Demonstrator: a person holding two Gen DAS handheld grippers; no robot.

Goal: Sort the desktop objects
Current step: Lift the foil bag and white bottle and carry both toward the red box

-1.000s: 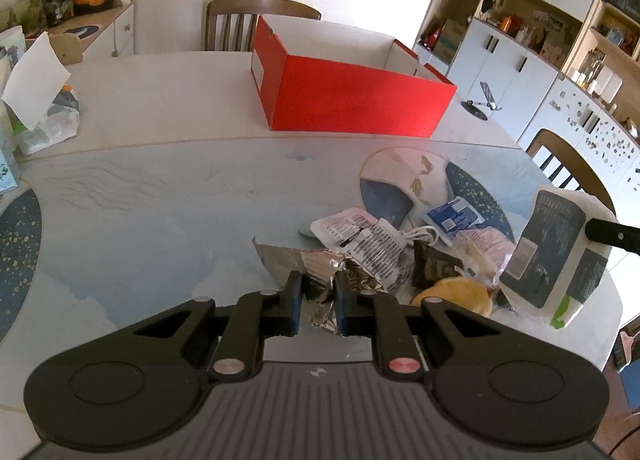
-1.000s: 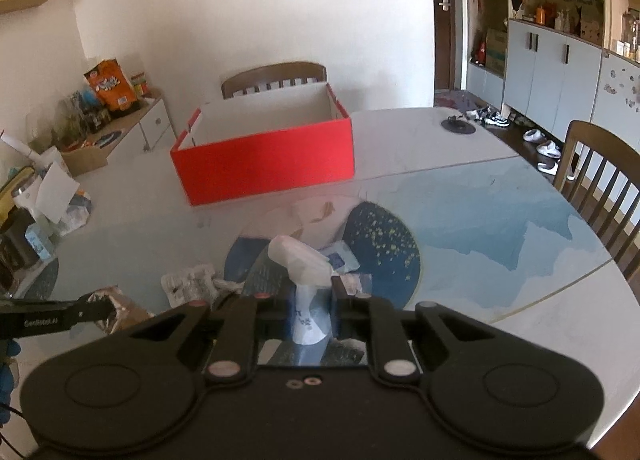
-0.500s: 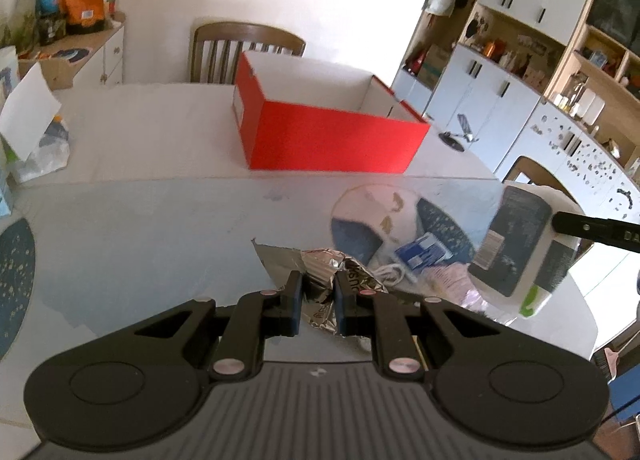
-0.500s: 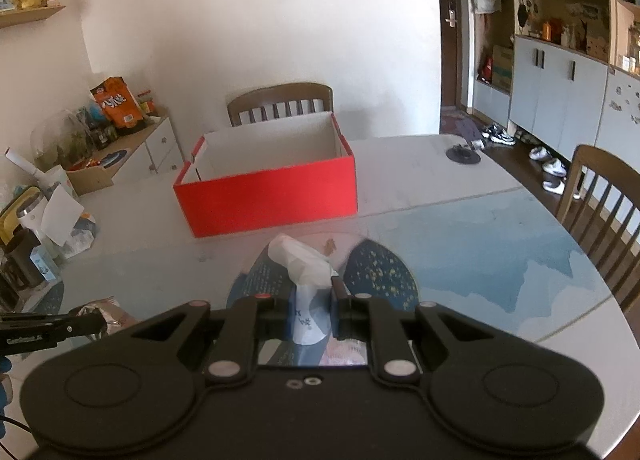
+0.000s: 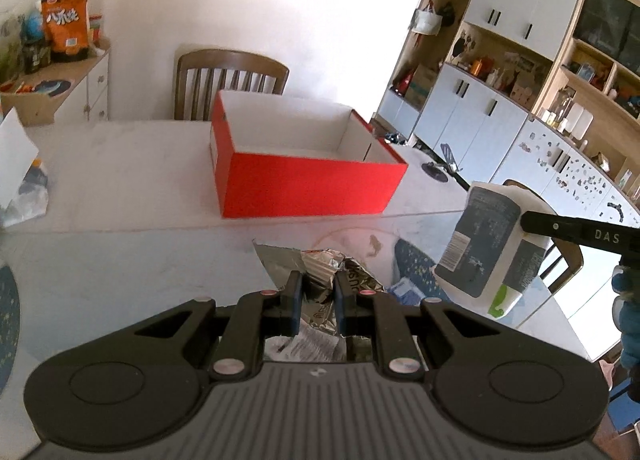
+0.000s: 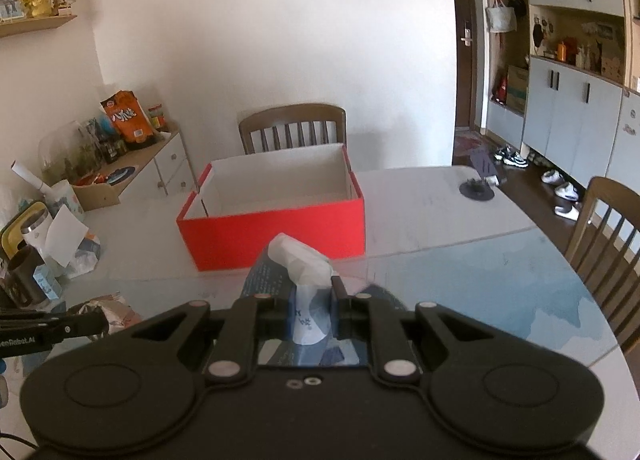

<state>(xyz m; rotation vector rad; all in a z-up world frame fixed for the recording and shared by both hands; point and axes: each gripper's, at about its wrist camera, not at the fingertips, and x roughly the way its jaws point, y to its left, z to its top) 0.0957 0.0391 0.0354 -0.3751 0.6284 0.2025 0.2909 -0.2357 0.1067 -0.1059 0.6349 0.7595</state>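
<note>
Both hand-held grippers are holding things before the red box (image 5: 304,180).
Left hand-held gripper (image 5: 316,292) is pinching crinkled foil wrapper (image 5: 320,266); right hand-held gripper (image 6: 310,314) is clamping a soft tissue pack (image 6: 298,272).

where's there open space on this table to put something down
Bare tabletop lies left of the red box, and right of it toward the wooden chair. The box looks empty inside. Crowded: the wrapper pile ahead, clutter at the left edge.
</note>
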